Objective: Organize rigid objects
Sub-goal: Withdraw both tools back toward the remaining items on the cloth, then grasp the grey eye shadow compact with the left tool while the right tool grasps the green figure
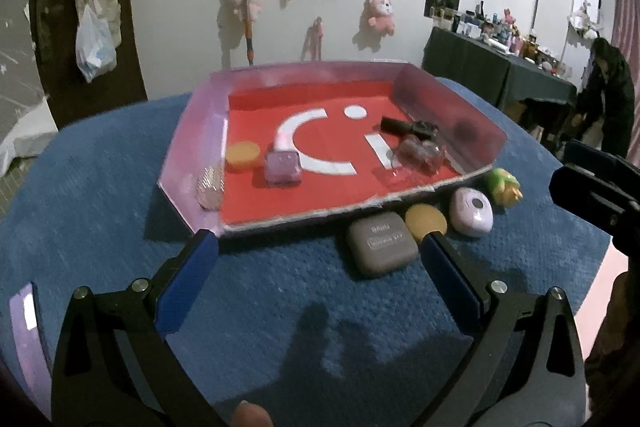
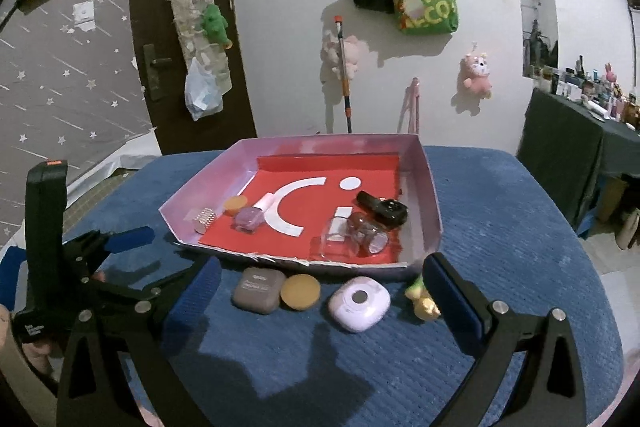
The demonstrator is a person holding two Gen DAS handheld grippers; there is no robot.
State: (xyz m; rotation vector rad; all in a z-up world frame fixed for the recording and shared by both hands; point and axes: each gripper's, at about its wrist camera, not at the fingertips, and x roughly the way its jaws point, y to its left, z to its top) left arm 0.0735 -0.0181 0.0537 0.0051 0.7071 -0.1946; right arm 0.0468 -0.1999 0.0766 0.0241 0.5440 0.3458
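Observation:
A red-bottomed tray with pink walls sits on a blue cloth. It holds a yellow lid, a purple cube, a glittery cylinder, a clear jar and a black device. In front of the tray lie a grey case, a yellow disc, a lilac case and a green-yellow toy. My left gripper is open and empty, left of the grey case. My right gripper is open and empty, with the row of objects between its fingers.
The blue cloth covers a round table. The right gripper's body shows at the right edge of the left view; the left gripper shows at the left of the right view. A dark table with bottles stands at the far right.

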